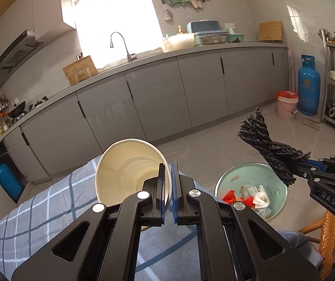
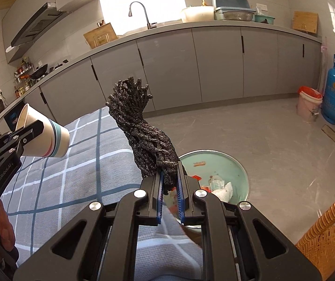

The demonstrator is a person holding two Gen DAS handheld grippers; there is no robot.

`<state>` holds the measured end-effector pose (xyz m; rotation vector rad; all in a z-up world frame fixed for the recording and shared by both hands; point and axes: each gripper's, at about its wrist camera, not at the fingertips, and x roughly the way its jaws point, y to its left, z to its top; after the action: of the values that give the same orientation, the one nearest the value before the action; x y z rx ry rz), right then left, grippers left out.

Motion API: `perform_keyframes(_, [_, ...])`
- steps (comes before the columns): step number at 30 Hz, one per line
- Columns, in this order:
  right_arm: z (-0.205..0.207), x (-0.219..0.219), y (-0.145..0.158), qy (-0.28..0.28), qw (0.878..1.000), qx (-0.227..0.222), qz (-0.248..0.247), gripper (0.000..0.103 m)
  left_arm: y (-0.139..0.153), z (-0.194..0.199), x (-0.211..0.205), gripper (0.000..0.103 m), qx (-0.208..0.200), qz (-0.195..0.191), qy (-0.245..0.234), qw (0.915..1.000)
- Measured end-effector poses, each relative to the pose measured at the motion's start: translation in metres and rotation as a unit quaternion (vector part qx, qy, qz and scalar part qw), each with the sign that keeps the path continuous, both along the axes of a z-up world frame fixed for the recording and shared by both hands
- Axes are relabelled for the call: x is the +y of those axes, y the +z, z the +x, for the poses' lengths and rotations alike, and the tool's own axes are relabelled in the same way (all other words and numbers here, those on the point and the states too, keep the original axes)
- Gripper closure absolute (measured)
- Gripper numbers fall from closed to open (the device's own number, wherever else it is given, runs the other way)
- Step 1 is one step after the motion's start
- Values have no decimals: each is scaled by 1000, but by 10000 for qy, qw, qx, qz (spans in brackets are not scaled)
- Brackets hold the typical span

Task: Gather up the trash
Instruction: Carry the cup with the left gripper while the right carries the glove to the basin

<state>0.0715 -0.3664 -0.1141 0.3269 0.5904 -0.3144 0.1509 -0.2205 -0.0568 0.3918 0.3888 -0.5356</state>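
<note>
My left gripper is shut on the rim of a white paper cup, held on its side above the checked tablecloth. The same cup, with coloured bands near its base, shows at the left of the right wrist view. My right gripper is shut on a bundle of black glittery cord, which sticks up from the jaws. That bundle hangs above the mint green bin. The bin stands on the floor with red wrappers and crumpled paper inside.
A table with a grey-blue checked cloth lies below both grippers. A wicker chair stands at the right. Grey kitchen cabinets run along the back, with a blue gas cylinder and a pink bucket in the far corner.
</note>
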Motion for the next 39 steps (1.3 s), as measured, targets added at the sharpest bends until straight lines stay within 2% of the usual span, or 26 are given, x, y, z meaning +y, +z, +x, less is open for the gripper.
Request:
perform_keyframes(10, [-2, -29, -8, -205, 9998, 44, 29, 91, -3, 4, -42, 97, 6, 14, -288, 9996])
perform_keyframes(22, [2, -61, -12, -359, 9993, 128, -34, 91, -21, 10, -85, 97, 145, 161, -534, 9983])
perform_keyframes(39, [26, -91, -40, -362, 9983, 434, 113, 91, -52, 27, -135, 97, 385, 396, -781, 9954])
